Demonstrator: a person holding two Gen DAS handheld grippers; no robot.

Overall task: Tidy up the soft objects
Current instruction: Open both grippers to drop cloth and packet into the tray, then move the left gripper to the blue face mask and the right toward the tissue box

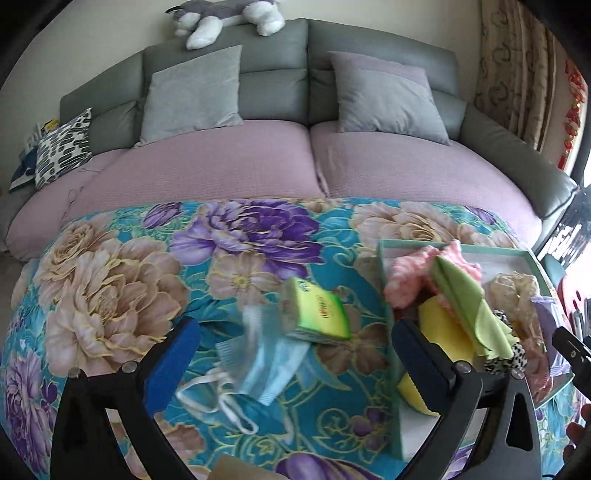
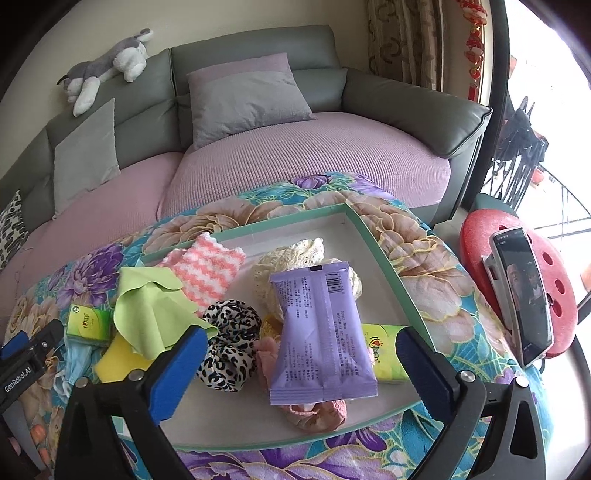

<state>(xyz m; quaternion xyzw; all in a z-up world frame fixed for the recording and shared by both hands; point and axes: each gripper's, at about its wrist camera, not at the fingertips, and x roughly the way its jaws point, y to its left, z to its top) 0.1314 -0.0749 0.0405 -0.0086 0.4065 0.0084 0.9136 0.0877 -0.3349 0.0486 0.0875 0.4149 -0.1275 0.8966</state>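
My left gripper point(image 1: 295, 350) is open above the floral table cover, its jaws wide apart around a blue face mask point(image 1: 258, 365) and a green tissue pack point(image 1: 317, 314) that lie loose on the cover. My right gripper point(image 2: 299, 354) is open and empty over a shallow green-rimmed tray point(image 2: 391, 258). The tray holds a purple packet point(image 2: 321, 336), a leopard scrunchie point(image 2: 229, 343), a pink-striped cloth point(image 2: 203, 269), a lime cloth point(image 2: 147, 306), a cream lace piece point(image 2: 291, 254), a yellow sponge point(image 2: 118, 358) and a second tissue pack point(image 2: 380, 347).
A grey sofa point(image 1: 273, 81) with lilac seat covers and cushions stands behind the table, a plush husky point(image 1: 221, 18) on its back. A red stool point(image 2: 517, 277) with a phone point(image 2: 524, 291) on a stand is at the right. The tray also shows in the left wrist view point(image 1: 524, 254).
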